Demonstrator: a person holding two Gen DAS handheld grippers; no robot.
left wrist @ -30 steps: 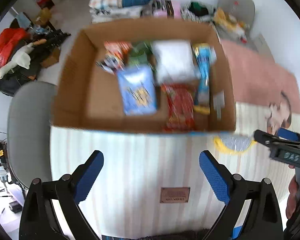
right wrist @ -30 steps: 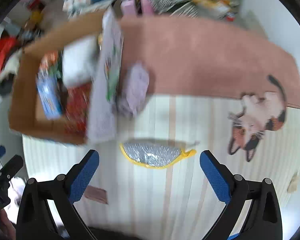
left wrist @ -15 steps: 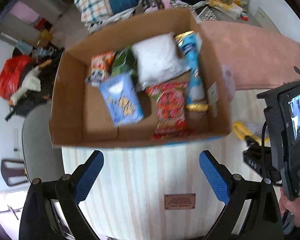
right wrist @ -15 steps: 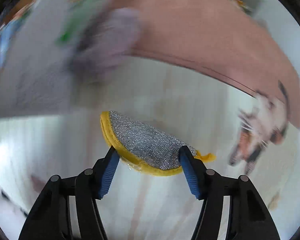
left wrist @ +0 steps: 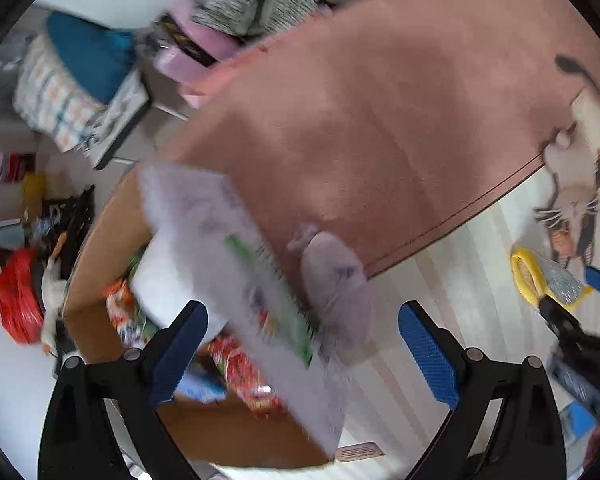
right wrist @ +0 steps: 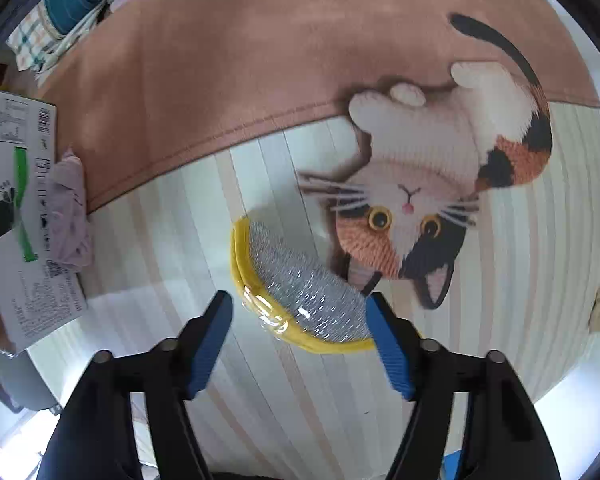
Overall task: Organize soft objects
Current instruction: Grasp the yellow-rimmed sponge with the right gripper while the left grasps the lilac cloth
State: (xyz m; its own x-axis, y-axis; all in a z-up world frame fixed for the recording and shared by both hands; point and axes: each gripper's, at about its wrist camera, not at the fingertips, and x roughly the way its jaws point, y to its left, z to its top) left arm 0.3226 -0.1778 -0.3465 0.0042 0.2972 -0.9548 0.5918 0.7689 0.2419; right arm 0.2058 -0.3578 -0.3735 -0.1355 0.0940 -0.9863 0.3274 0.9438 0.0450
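Note:
A yellow-and-silver sponge (right wrist: 300,292) lies on the striped mat, between the fingers of my right gripper (right wrist: 300,344), whose jaws stand partly closed around it; the right pad touches its edge. The sponge also shows in the left wrist view (left wrist: 548,280). A lilac soft cloth (left wrist: 334,284) lies on the mat beside the cardboard box (left wrist: 100,240); it also shows in the right wrist view (right wrist: 70,216). My left gripper (left wrist: 304,348) is open and empty, hovering over the box's white flap (left wrist: 236,280) and the cloth.
The box holds several snack packets (left wrist: 240,364). A pink rug (left wrist: 380,100) with a cat picture (right wrist: 440,184) covers the far side. Folded clothes and bags (left wrist: 80,76) lie beyond the box on the floor.
My left gripper has swung right, from over the box to over its flap and the lilac cloth. My right gripper has closed in around the sponge.

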